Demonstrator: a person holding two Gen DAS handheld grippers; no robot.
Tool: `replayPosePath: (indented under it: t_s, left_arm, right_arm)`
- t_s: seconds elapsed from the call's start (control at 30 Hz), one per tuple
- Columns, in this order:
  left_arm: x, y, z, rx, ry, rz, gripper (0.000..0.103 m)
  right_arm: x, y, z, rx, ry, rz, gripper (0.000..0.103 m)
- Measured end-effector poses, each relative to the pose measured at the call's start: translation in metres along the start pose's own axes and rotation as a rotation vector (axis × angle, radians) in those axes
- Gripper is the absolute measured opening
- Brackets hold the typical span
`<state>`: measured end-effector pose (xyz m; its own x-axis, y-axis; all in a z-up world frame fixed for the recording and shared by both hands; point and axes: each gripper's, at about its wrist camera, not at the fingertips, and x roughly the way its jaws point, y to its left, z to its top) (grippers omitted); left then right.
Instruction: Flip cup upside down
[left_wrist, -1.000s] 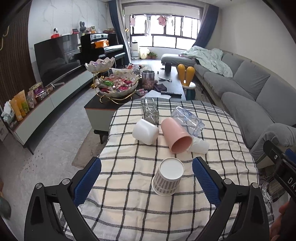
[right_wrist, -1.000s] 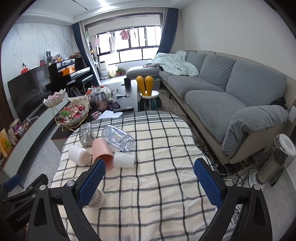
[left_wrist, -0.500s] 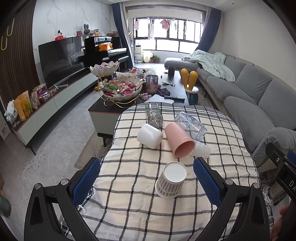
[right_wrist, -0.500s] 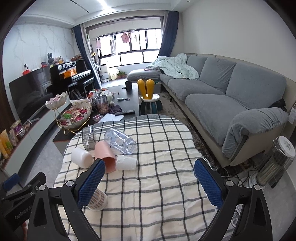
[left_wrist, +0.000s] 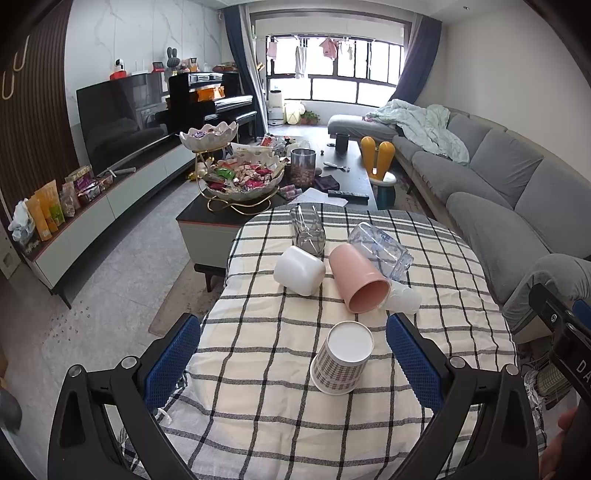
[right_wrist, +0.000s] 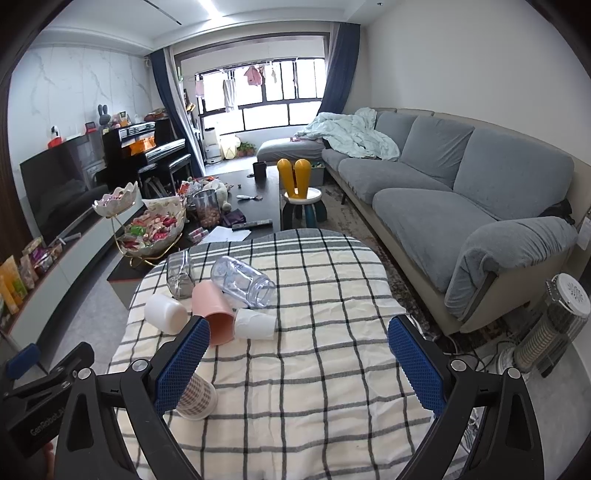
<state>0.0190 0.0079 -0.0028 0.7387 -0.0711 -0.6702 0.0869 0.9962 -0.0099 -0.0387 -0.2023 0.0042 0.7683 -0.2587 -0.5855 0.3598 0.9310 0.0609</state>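
**Plaid paper cup stands inverted between two wide-open grippers**

Legible writing is scarce: the right wrist view shows "GenRobot.A" on the black body of the left device at the lower left edge, and the left wrist view shows the letters "DA" on the other device at the right edge.

The left gripper (left_wrist: 293, 360) has its blue pads spread wide, holding nothing. The right gripper (right_wrist: 297, 363) is equally wide apart and empty.

The plaid paper cup (left_wrist: 342, 357) stands mouth-down on the checked tablecloth (left_wrist: 258, 376), white base up, leaning slightly, between the left gripper's fingers but touching neither.

Beyond it lie a pink cup (left_wrist: 359, 277) on its side, a white cup (left_wrist: 299, 270), a smaller white cup (left_wrist: 402, 300), a clear plastic jar (left_wrist: 380, 249) and a clear glass (left_wrist: 308, 230), clustered together. A candy bowl stand (left_wrist: 242, 177) sits on the coffee table behind; a grey sofa (right_wrist: 461, 192) runs along the right.
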Motion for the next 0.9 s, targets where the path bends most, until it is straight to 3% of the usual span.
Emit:
replayPosePath:
  t_s: [0.9]
  left_arm:
    - [-0.0002,0.0023,-0.0001,-0.001,-0.001,0.006,0.103]
  right_arm:
    - [-0.0022,0.0068,0.0025,-0.003,0.003,0.003,0.097]
